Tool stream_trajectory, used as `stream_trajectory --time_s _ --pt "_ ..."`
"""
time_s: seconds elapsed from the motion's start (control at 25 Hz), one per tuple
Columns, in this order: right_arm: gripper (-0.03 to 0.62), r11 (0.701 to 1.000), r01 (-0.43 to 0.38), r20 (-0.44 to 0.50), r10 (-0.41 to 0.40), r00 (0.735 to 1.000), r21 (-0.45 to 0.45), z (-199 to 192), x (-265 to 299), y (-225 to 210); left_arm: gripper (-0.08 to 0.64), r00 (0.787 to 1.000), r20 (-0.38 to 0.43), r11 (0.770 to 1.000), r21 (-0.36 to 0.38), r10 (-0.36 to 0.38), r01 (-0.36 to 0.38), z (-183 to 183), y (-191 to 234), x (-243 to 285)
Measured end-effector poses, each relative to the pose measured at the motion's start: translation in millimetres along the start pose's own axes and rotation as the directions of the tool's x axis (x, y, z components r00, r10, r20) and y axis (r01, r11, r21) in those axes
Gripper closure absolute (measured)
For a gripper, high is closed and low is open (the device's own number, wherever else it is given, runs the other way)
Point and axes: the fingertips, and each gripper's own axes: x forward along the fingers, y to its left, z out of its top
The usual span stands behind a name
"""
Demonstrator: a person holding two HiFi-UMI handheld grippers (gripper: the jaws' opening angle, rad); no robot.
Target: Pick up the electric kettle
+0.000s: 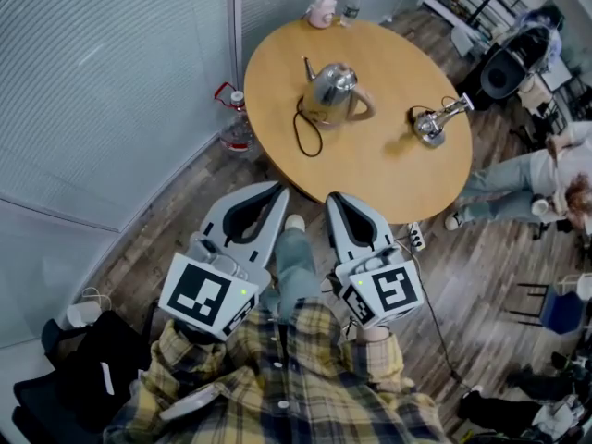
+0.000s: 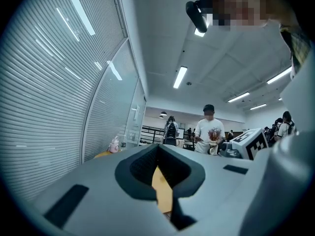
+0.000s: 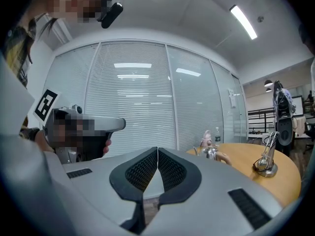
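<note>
Closest to me in the head view is the plaid shirt (image 1: pixel 305 377), and just ahead of it sit the two marker cubes, one on each gripper. The left gripper (image 1: pixel 276 191) points toward the table with its jaws pressed together. Its own view shows the dark pads meeting at the tips, with nothing pinched and only a sliver of tabletop showing through the gap below them. The right gripper (image 1: pixel 335 198) is just beside it, roughly parallel and likewise closed. In its own view the ribbed pads touch along one seam and hold nothing. Both grippers are over the wooden floor, short of the near edge of the round wooden table (image 1: pixel 370 178).

The electric kettle (image 1: pixel 333 89) stands upright on the table, left of centre and well apart from both grippers. It has a shiny metal body, with the thin spout on its far left and the handle on the right. Its black cord (image 1: pixel 305 129) loops on the tabletop at its near left. To its right, apart from it, is a small metal gadget (image 1: pixel 431 124) with a slanted arm.

At the far rim stand a pink container (image 1: pixel 322 7) and a water bottle (image 1: pixel 351 3). A large water jug (image 1: pixel 237 126) stands on the floor by the blinds at left. A seated person (image 1: pixel 527 174) is at the right.
</note>
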Motion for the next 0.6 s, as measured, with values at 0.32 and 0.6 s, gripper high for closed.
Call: stream_trajectory --time_s 0.32,0.6 --pt "0.560 1.000 -0.014 -0.012 0.014 1.000 0.002 -5 46 -32 0.557 1.000 0.006 1.000 0.000 0.009 -0.009 -2 34 42" --pt "0.560 1.000 -0.007 -0.020 0.007 1.000 -0.003 4 87 -75 0.557 1.000 0.009 1.000 0.005 0.008 -0.008 8 64 95"
